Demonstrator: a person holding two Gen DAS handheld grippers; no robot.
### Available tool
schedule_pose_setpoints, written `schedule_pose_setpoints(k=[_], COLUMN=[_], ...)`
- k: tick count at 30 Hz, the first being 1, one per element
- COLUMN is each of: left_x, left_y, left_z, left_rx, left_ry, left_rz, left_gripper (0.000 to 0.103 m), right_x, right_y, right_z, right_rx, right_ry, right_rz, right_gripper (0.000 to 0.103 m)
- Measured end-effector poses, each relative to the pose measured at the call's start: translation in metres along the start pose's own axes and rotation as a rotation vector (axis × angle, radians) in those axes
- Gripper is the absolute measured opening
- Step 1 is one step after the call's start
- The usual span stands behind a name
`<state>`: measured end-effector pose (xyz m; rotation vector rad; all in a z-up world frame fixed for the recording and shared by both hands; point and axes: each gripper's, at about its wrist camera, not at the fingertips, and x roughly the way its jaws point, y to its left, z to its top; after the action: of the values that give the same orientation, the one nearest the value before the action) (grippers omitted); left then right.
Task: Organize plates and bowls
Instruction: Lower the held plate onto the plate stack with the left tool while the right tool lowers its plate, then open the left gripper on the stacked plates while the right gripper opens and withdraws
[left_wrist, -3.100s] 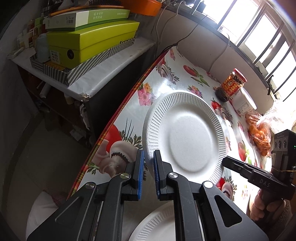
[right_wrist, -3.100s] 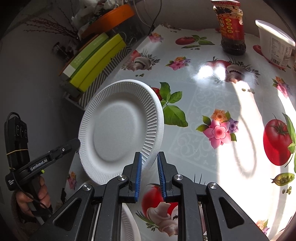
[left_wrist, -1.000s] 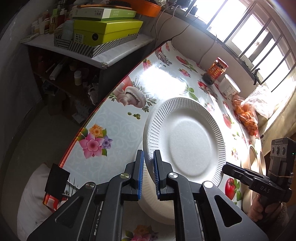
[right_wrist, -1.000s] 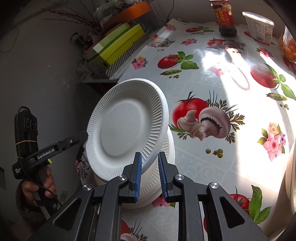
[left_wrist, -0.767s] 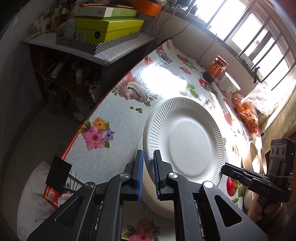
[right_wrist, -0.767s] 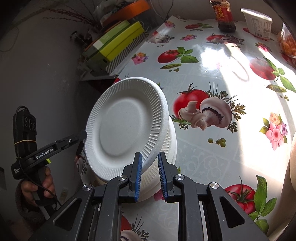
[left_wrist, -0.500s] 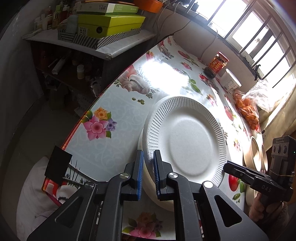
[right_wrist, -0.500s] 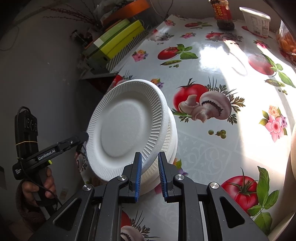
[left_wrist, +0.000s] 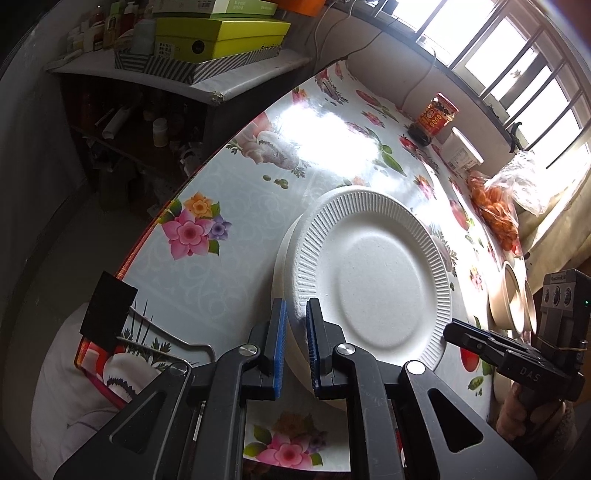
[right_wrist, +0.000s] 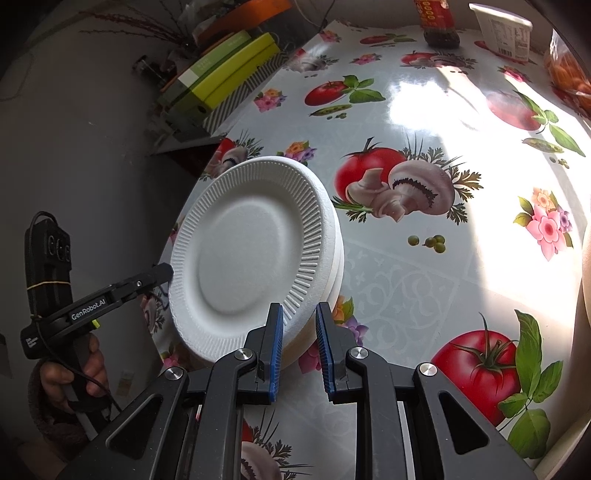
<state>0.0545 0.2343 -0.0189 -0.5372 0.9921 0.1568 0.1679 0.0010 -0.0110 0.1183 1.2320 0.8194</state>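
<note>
I hold one white ribbed paper plate (left_wrist: 376, 288) (right_wrist: 247, 254) by opposite rims. My left gripper (left_wrist: 295, 343) is shut on its near-left rim, blue pads on either side of the edge. On the opposite rim my right gripper (right_wrist: 299, 339) is shut the same way. Each gripper also shows in the other's view: the right gripper (left_wrist: 448, 330) and the left gripper (right_wrist: 164, 273). The plate lies slightly tilted just over a stack of like plates (left_wrist: 284, 258) (right_wrist: 338, 258) near the table's corner. Whether it touches the stack I cannot tell.
The table (left_wrist: 229, 280) (right_wrist: 406, 266) has a glossy vegetable-print cloth. Two nested bowls (left_wrist: 511, 299) stand at its right edge. Far back are a red jar (left_wrist: 436, 118), a white tub (left_wrist: 461, 153) and a bag of orange food (left_wrist: 495, 218). A shelf with boxes (left_wrist: 221, 33) flanks the left.
Both grippers carried the plate from farther up the table to over the stack near the corner. In the last second it sank closer to the stack. Both grips stayed shut.
</note>
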Motion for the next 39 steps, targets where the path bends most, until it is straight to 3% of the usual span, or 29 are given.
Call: schedule_pose_setpoints(k=[21, 27, 36, 39], left_x=[0.0029, 0.0033, 0.0024, 0.0019], left_y=[0.0023, 0.0005, -0.0006, -0.0011], left_z=[-0.0003, -0.0002, -0.0004, -0.0001], left_rx=[-0.010, -0.006, -0.003, 0.001], left_ry=[0.019, 0.017, 0.015, 0.011], left_rz=[0.006, -0.002, 0.002, 0.009], left_gripper=[0.012, 0.020, 0.022, 0.029], right_x=[0.0017, -0.0006, -0.0035, -0.0047], right_y=[0.0005, -0.0006, 0.0005, 0.0004], right_z=[-0.0005, -0.0013, -0.0015, -0.0013], right_rx=[0.003, 0.001, -0.004, -0.003], right_ry=[-0.004, -0.011, -0.019, -0.026], right_rz=[-0.001, -0.005, -0.009, -0.007], right_gripper=[0.019, 0.020, 0.028, 0.031])
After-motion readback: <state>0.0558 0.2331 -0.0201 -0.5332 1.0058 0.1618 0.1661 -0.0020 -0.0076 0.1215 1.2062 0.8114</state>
